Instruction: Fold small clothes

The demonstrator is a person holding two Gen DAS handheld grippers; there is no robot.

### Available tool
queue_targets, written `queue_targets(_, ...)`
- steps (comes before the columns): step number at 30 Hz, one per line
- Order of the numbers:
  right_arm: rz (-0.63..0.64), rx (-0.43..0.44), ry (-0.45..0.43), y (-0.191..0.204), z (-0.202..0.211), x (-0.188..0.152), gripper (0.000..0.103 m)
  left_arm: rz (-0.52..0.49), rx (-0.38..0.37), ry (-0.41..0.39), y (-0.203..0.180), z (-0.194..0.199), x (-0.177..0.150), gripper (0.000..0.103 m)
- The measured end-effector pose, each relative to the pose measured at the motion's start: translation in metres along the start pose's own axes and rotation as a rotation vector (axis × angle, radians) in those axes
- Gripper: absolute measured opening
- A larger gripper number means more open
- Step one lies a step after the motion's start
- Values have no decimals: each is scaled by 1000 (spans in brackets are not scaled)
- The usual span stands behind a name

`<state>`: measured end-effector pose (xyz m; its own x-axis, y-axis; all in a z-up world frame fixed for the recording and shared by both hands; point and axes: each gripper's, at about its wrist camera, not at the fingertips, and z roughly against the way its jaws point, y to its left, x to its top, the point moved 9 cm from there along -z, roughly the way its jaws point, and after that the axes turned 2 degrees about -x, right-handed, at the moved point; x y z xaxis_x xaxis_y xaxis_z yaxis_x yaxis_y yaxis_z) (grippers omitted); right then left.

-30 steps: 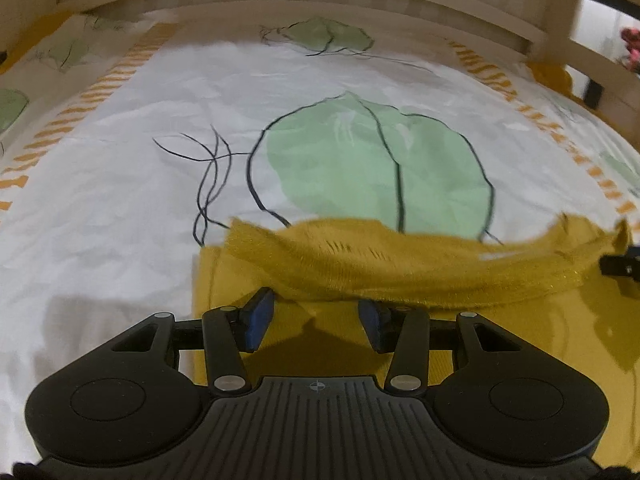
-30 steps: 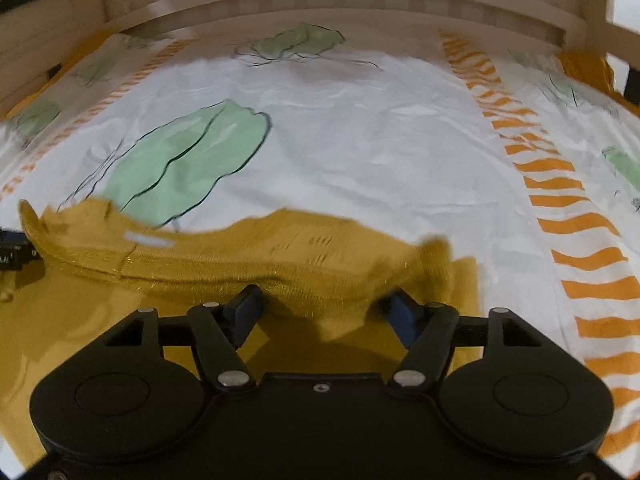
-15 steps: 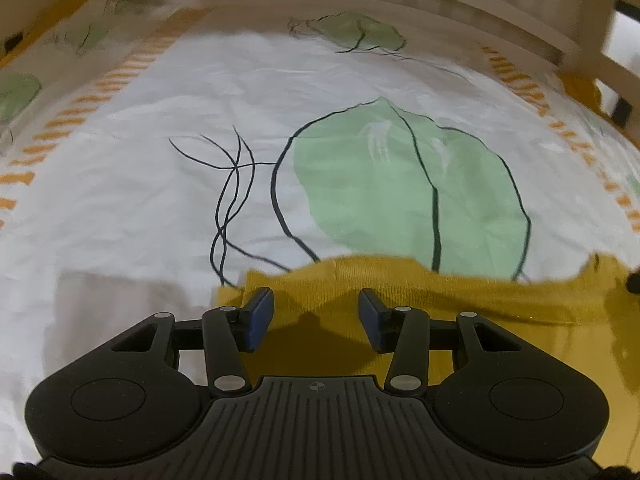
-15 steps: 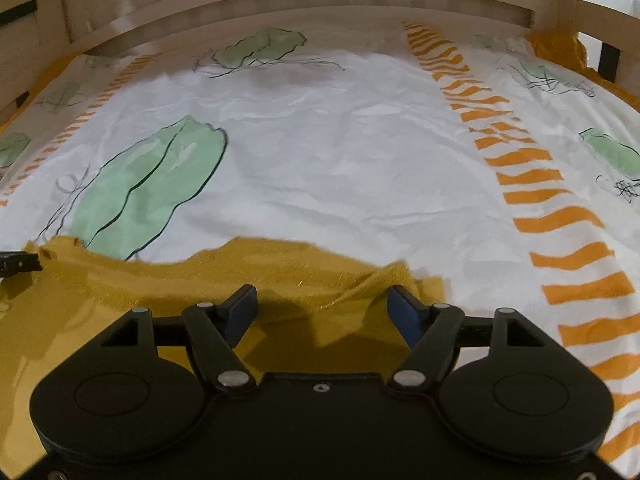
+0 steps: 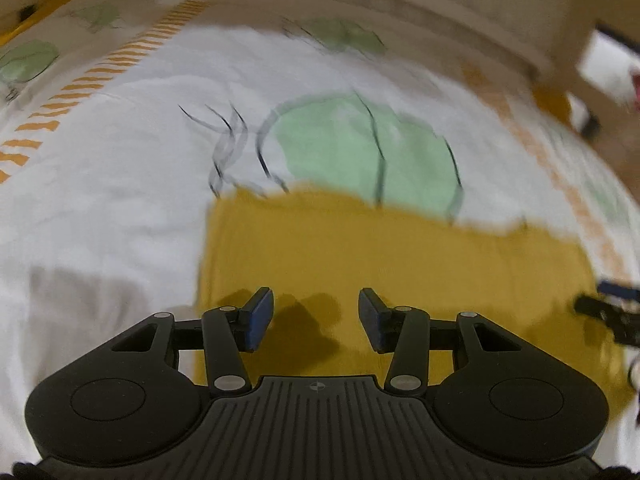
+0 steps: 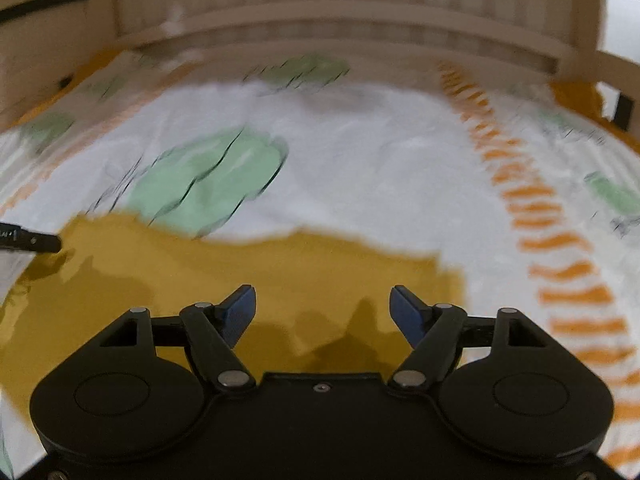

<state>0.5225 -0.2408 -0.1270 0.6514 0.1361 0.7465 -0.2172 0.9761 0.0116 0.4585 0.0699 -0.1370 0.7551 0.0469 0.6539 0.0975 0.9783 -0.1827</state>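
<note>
Mustard garment [image 5: 384, 256] lies flat, long axis crosswise, white bedsheet [image 5: 120, 208] bare beyond its far edge; left hand-held gripper [image 5: 316, 314] and right hand-held gripper [image 6: 322, 310] both wide, empty

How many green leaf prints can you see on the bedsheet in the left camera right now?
4: large leaf behind the mustard garment, one far centre, two far left. Others may be blurred.

Raised garment [image 5: 392, 256] edge now lies flat
</note>
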Motion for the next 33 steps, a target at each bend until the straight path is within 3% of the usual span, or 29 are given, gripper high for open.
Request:
queue_targets(5, 35, 11, 74, 13, 13, -51, 81, -117, 21, 47, -13, 13, -43, 46)
queue_targets(12, 57, -16, 152, 13, 40, -80, 83, -95, 39, 109, -19, 36, -67, 49)
queue_targets(17, -4, -35, 171, 12, 62, -79, 83, 34, 13, 87, -17, 50, -70, 49)
queue_targets(23, -224, 28, 77, 14, 97, -61, 90, 14, -8, 55, -35, 46, -69, 49)
queue_targets(25, -281, 51, 57, 14, 98, -61, 90, -40, -17, 20, -49, 47, -63, 49)
queue_targets(29, -315, 60, 77, 9, 89, -65, 90, -66, -53, 0, -73, 41, -59, 49)
queue_targets(33, -334, 45, 75, -1, 87, -65, 90, -90, -67, 36, -94, 26, -68, 49)
